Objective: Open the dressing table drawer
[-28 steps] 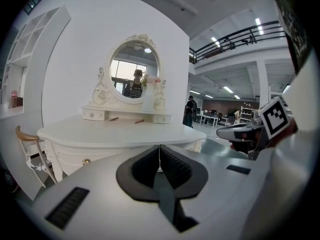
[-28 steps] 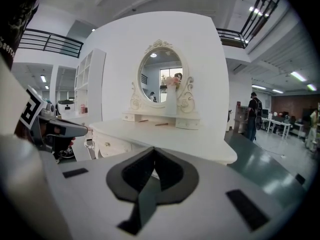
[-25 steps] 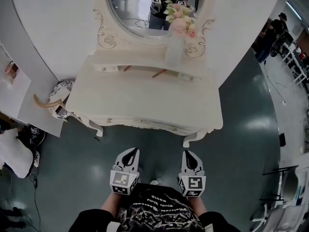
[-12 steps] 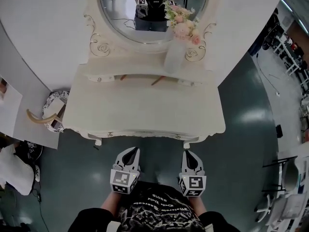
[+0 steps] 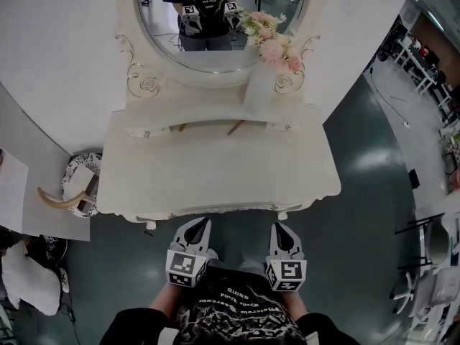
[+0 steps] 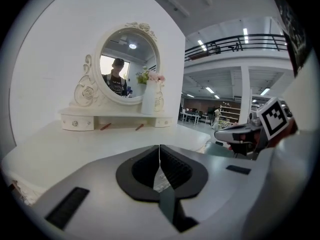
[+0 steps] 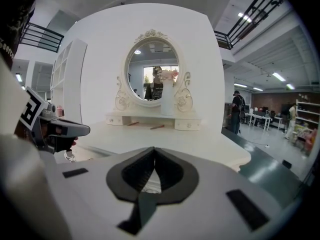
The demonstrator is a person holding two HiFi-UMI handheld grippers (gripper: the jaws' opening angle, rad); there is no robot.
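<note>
The white dressing table stands on a dark, glossy floor. At its back a raised shelf carries an oval mirror and a white vase of pink flowers. Two thin reddish sticks lie on the tabletop just beneath the shelf.

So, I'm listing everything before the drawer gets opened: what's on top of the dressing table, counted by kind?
Oval mirror: 1
Vase of flowers: 1
Thin reddish sticks: 2
Small shelf drawers: 2
Total: 6
</note>
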